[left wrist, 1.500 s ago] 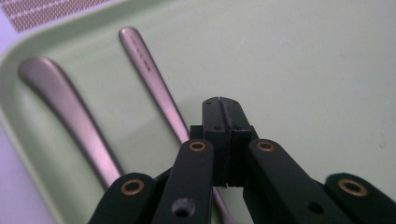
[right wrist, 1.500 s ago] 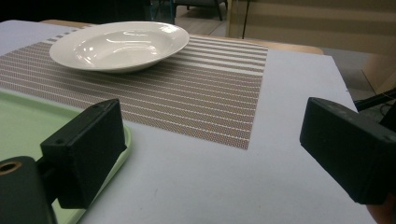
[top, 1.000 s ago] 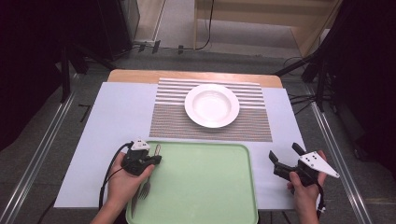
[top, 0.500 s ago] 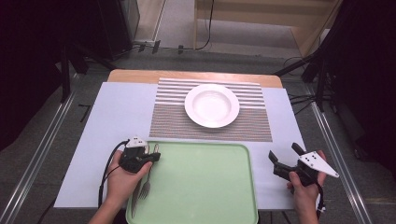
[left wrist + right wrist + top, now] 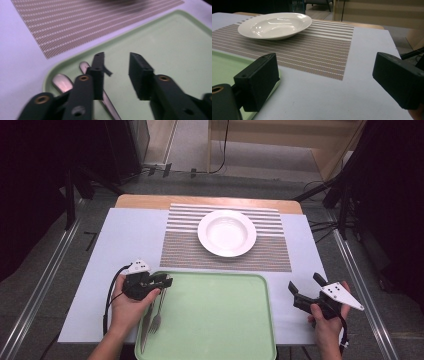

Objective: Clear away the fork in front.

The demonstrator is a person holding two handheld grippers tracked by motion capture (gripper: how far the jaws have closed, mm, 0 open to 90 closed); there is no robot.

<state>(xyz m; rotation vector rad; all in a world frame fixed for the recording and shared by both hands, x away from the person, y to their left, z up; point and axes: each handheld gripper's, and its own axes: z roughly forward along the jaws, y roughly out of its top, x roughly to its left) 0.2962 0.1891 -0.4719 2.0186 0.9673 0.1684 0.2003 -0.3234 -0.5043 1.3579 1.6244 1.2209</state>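
At the near-left corner of a green tray (image 5: pixel 220 320), the left gripper (image 5: pixel 161 281) hovers over a fork (image 5: pixel 156 316) and a second utensil (image 5: pixel 61 82) lying side by side; its jaws, just opening, stand apart with nothing between them. The right gripper (image 5: pixel 304 287) waits wide open and empty beside the tray's right edge. Beyond, a white plate (image 5: pixel 227 233) sits on a striped placemat (image 5: pixel 270 257), well clear of both
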